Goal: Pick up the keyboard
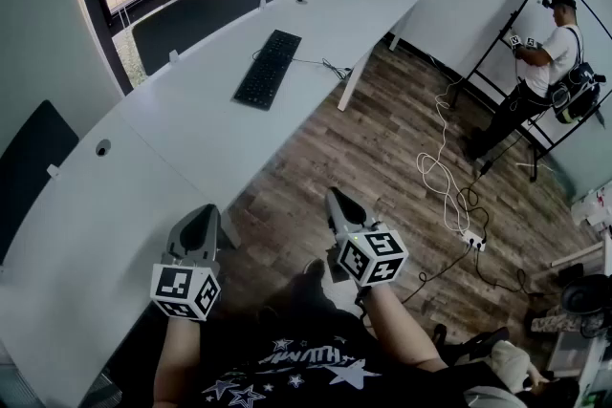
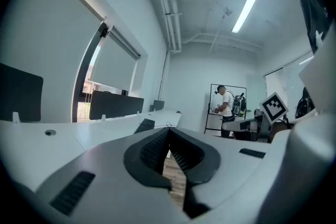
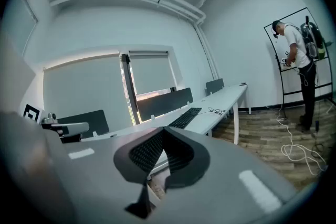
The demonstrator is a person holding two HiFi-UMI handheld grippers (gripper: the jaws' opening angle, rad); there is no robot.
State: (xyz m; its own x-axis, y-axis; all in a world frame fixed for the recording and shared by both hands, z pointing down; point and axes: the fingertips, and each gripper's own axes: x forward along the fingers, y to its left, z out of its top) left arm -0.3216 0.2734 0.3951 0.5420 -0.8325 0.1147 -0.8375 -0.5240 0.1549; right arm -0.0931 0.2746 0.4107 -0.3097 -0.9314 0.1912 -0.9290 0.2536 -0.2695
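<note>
A black keyboard (image 1: 268, 69) lies on the long white desk (image 1: 191, 139), far ahead of me, with its cable running off to the right. It shows small in the left gripper view (image 2: 145, 125) and in the right gripper view (image 3: 185, 117). My left gripper (image 1: 204, 213) hangs over the desk's near edge, its jaws shut with nothing between them (image 2: 168, 129). My right gripper (image 1: 339, 199) is over the wooden floor beside the desk, also shut and empty (image 3: 164, 129). Both are well short of the keyboard.
Dark partition screens (image 1: 206, 10) line the desk's far side by the window. A person (image 1: 545, 62) stands at a whiteboard at the right. White cables (image 1: 445, 177) and a power strip (image 1: 475, 241) lie on the floor. A desk leg (image 1: 352, 81) stands near the keyboard.
</note>
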